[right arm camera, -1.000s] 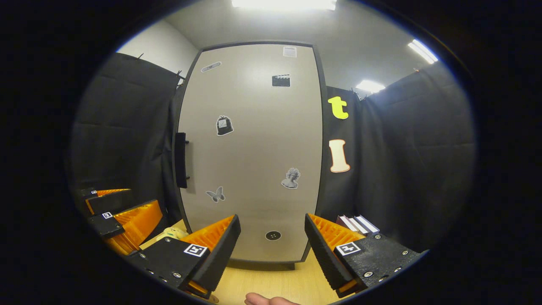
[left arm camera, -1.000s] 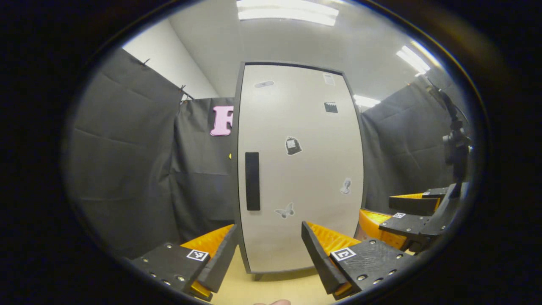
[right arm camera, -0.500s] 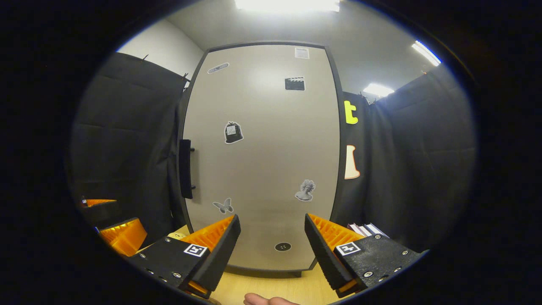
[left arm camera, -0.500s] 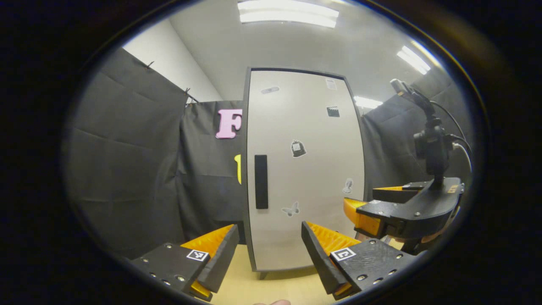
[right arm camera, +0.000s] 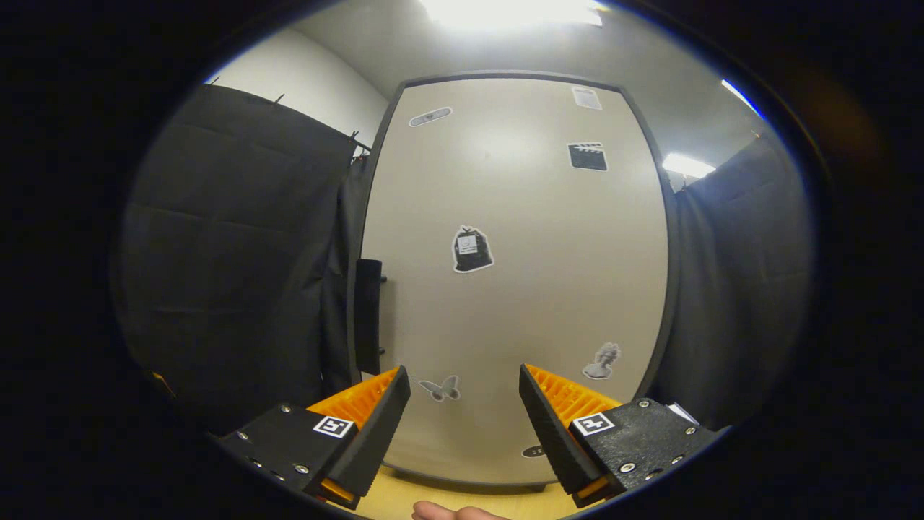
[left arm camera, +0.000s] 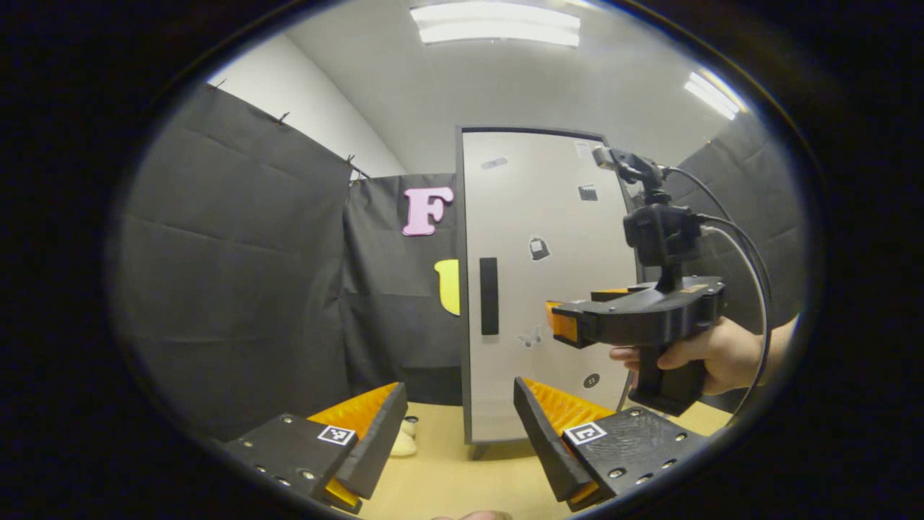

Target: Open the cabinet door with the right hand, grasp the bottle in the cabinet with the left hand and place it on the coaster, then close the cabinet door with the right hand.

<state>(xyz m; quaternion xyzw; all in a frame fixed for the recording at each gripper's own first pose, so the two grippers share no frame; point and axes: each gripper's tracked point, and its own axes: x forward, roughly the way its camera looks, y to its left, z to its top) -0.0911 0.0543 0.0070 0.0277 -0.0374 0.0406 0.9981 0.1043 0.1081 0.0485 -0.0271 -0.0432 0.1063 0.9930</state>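
The cabinet door [right arm camera: 512,289] is shut, so the bottle is out of sight behind it (presumably inside). The cabinet stands toward the back edge of the tabletop [left arm camera: 447,477]. The step in hand looks like the reach for the handle [right arm camera: 368,316], a dark vertical bar at the door's left edge.

The right claw [right arm camera: 464,404] has its jaws spread wide and empty, pointed at the lower middle of the door, with the handle off to its left and apart from it. In the left gripper view the right claw is seen from the side, held by a hand [left arm camera: 704,354] in front of the door.

The left claw [left arm camera: 459,419] is also wide and empty, low over the tabletop, facing the door's handle side.

To do this well, I would shift the right claw left until the bar sits between its fingers, close on the bar's middle, then pull along the door's arc. The left claw should keep clear of the swing.
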